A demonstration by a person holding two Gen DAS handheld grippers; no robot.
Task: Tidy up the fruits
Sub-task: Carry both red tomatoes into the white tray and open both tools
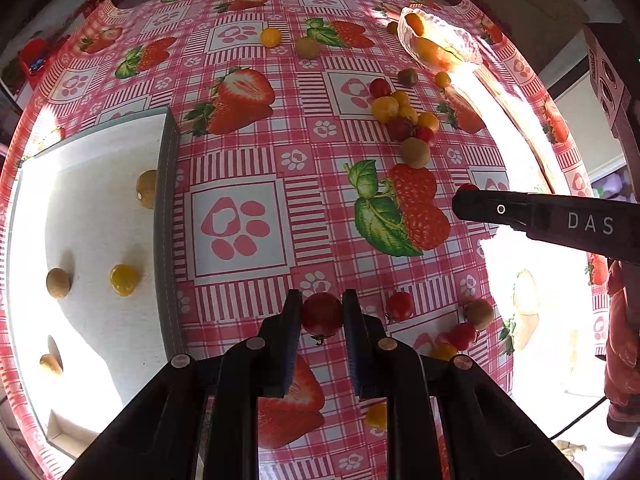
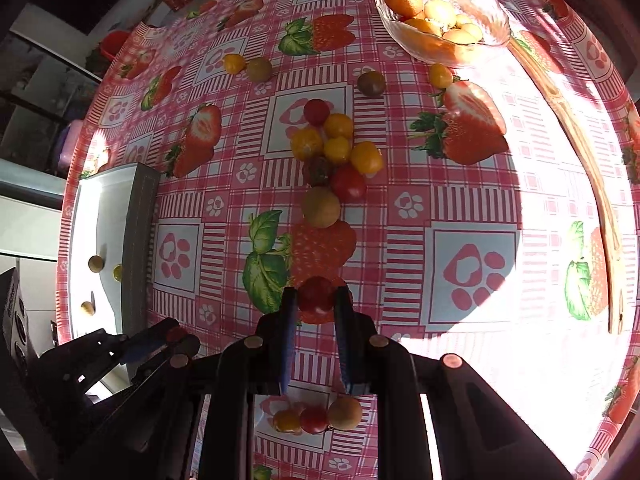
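Observation:
My left gripper (image 1: 322, 308) is shut on a red cherry tomato (image 1: 322, 315), above the tablecloth just right of the white tray (image 1: 92, 216). The tray holds a yellow tomato (image 1: 124, 279) and several brown round fruits. My right gripper (image 2: 316, 300) is shut on another red cherry tomato (image 2: 316, 294); it also shows in the left wrist view (image 1: 464, 196). A cluster of yellow and red tomatoes (image 2: 336, 148) with a brown fruit (image 2: 321, 207) lies mid-table. A glass bowl (image 2: 496, 12) at the far right holds orange and pale fruits.
The table wears a pink strawberry-print cloth (image 1: 280, 140). Loose fruits lie near the grippers (image 2: 316, 416) and far back (image 2: 248, 66). A long wooden utensil (image 2: 592, 176) lies along the right edge. The left gripper shows at lower left of the right wrist view (image 2: 160, 340).

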